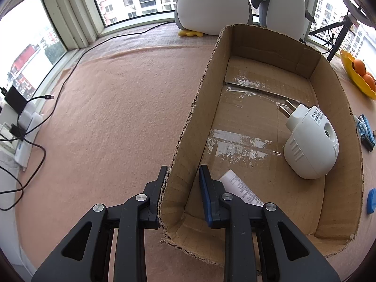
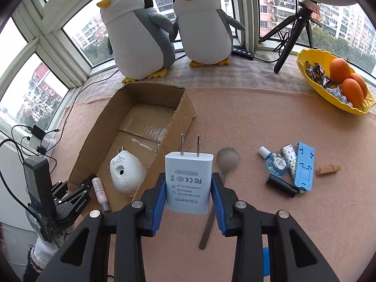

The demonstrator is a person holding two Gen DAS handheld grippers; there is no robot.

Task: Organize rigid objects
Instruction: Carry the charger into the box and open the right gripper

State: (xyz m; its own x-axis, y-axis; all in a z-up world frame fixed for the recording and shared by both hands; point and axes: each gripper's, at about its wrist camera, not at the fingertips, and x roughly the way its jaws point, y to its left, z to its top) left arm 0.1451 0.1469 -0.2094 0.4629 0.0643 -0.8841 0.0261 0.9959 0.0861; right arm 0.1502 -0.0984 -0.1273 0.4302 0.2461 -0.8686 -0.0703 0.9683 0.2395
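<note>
Right claw [image 2: 188, 188] grasping adapter [image 2: 188, 183]: carry up-left over box [image 2: 98, 141], left claw [image 1: 181, 192] clenched on its wall

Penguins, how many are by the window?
2. The big penguin sits left, the smaller penguin right beside it, both behind the cardboard box. None seem hidden.

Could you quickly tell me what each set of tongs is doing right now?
Left tongs: shut on the cardboard box wall.
Right tongs: shut on the white AC/DC adapter.
</note>
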